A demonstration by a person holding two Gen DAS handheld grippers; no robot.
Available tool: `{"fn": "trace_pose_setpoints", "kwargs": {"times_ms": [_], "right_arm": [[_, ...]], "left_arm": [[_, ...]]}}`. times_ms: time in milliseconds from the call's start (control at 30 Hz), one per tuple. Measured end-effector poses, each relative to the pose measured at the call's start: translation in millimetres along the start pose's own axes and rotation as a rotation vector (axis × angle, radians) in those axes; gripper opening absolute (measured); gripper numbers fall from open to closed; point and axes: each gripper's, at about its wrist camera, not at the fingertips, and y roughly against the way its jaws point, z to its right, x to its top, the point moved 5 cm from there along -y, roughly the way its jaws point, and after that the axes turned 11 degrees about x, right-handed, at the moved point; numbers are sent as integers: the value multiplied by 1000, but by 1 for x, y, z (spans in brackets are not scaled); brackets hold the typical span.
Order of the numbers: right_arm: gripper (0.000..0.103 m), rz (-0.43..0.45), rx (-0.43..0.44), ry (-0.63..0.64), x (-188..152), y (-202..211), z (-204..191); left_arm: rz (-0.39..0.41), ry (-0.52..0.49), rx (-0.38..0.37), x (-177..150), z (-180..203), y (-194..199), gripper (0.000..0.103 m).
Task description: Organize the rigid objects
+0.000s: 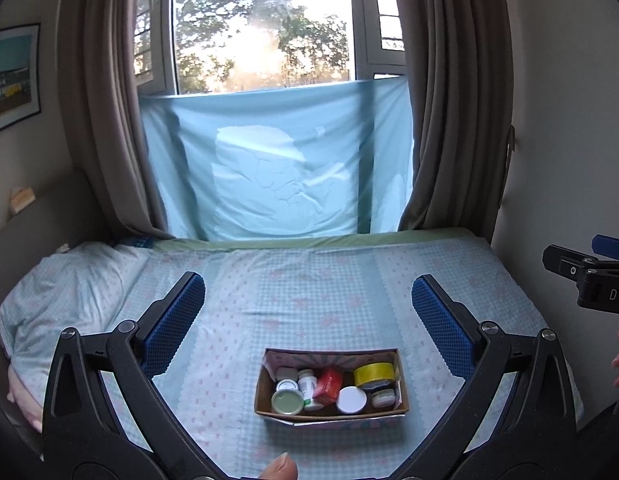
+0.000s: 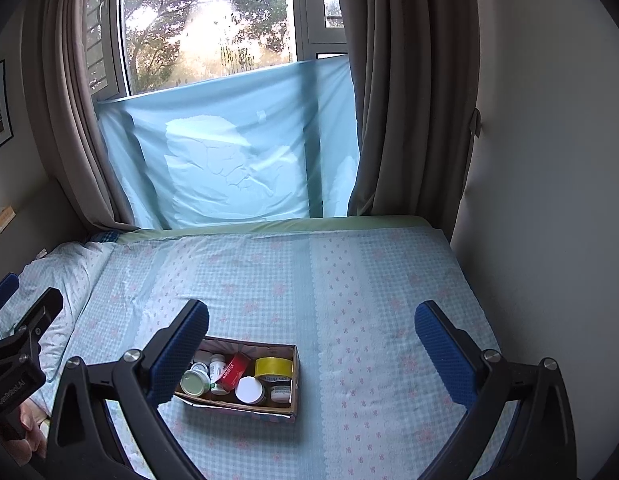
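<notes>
- A cardboard box (image 1: 403, 384) sits on the bed (image 1: 309, 292), holding bottles, a red box (image 1: 328, 385) and yellow tape (image 1: 376, 374).
- Left gripper (image 1: 308, 322) and right gripper (image 2: 311, 344) hover above the cardboard box, jaws released, empty.

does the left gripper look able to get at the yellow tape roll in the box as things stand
Probably yes: the left gripper is open and empty, and the yellow tape roll lies uncovered in the open-topped box, at its right end.
</notes>
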Motion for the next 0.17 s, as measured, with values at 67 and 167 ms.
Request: {"fn": "trace_pose_setpoints", "kwargs": {"times_ms": [67, 167], "right_arm": [[103, -1, 0, 1, -1, 0, 0], [103, -9, 0, 0, -1, -3, 0]], "left_arm": [[-3, -2, -9, -1, 2, -2, 103], [-10, -7, -32, -3, 5, -4, 103]]}}
